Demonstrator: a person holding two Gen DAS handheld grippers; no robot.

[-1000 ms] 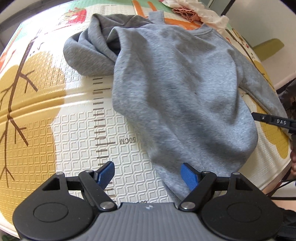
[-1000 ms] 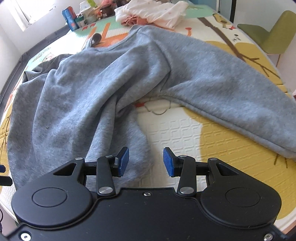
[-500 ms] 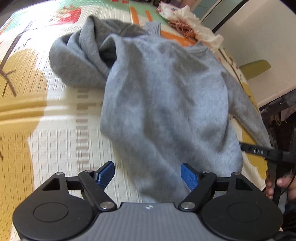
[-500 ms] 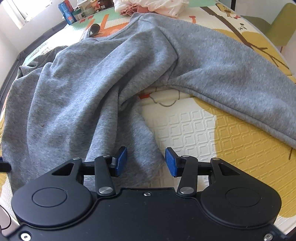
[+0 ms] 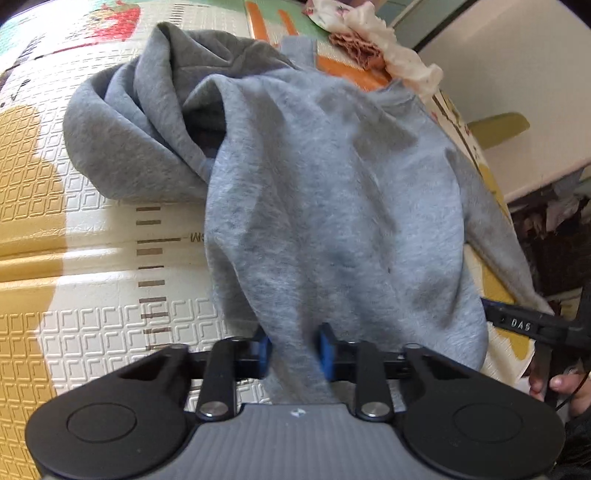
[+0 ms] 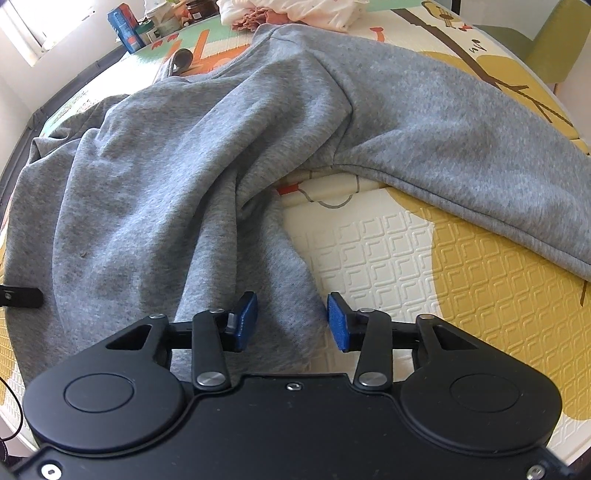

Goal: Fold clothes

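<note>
A grey sweatshirt [image 5: 332, 184] lies crumpled on a patterned foam mat [image 5: 92, 314]. My left gripper [image 5: 295, 347] is closing, and its blue pads pinch a bunched fold at the garment's near hem. In the right wrist view the sweatshirt [image 6: 166, 166] spreads to the left, with one sleeve [image 6: 461, 140] stretched out to the right. My right gripper [image 6: 291, 321] is also closing. The near hem corner lies between its blue pads, which stand apart from the cloth. The left view shows part of the right gripper [image 5: 524, 326] at the far right.
A pile of light and pink clothes [image 6: 295, 11] sits at the mat's far end, beside cans and jars [image 6: 129, 29]. A green chair [image 6: 554, 48] stands past the right edge. A person's hand [image 5: 565, 384] holds the right gripper. Bare mat [image 6: 424, 277] shows under the sleeve.
My left gripper moved forward onto the hem and its jaws went from wide apart to pinching the cloth. The right gripper's jaws narrowed slightly around the hem corner.
</note>
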